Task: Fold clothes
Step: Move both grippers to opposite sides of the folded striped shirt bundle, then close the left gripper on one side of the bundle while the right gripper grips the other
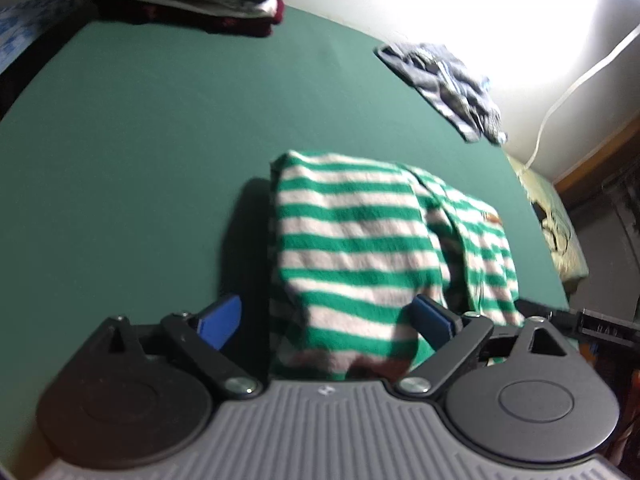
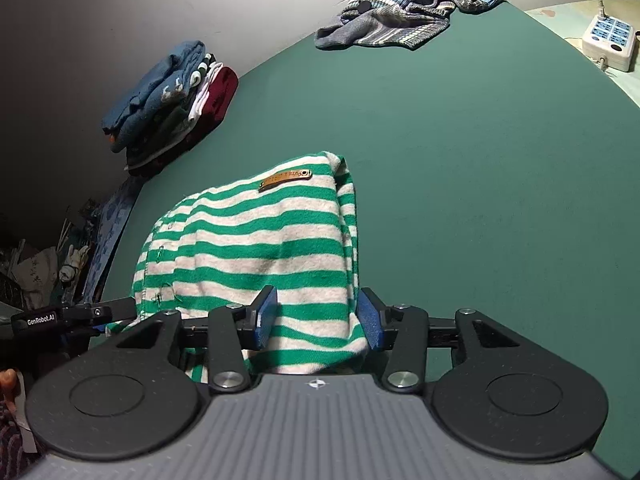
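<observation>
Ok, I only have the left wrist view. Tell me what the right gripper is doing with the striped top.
Observer: The right gripper straddles the near fold of the striped top. Fabric fills the gap between its pads, but I cannot tell whether they press.
Operator: Check the far right, past the table edge.
Observer: A white power strip with blue sockets sits on a pale surface beside the green table.
Operator: Now give me the top of the folded stack.
Observer: A folded blue garment lies on top of the folded stack.
</observation>
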Available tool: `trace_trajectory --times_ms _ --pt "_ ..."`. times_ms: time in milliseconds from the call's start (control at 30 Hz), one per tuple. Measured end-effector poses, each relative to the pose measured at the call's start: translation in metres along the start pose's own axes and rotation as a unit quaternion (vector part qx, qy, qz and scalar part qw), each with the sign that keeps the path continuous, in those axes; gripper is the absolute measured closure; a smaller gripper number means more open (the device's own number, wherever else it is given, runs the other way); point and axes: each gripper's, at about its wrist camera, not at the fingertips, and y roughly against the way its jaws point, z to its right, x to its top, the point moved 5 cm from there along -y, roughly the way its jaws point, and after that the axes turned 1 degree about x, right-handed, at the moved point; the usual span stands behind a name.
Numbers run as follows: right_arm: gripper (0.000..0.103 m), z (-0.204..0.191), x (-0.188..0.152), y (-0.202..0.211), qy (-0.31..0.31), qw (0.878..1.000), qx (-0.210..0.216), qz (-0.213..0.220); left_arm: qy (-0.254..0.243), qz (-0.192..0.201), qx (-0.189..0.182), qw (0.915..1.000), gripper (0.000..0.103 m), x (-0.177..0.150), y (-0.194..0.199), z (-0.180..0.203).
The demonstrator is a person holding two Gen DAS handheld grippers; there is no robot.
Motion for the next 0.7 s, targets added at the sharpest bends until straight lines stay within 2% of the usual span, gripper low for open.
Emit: trace_trajectory --times_ms 67,200,567,700 --pt "0.055 -0.003 -0.002 -0.001 0.0 1.0 -0.01 -0.002 -0.016 -0.013 -0.003 0.9998 0.006 -0.006 -0.003 0.004" --pt "0.054 -0.004 -0.003 -0.008 -0.006 1.0 -0.024 -0.012 -0.002 -0.022 -0.016 0.9996 0.004 -0.009 -0.011 0.001" --pt "0.046 -0.012 -0.002 -0.02 0.022 0.998 -0.055 -0.032 0.006 -0.004 -0.028 0.9996 0.001 -0.009 -0.014 -0.001" --pt "0.043 -0.012 -0.003 -0.021 0.021 0.998 -0.049 -0.026 0.005 0.0 -0.033 0.9995 0.001 -0.006 -0.017 -0.001"
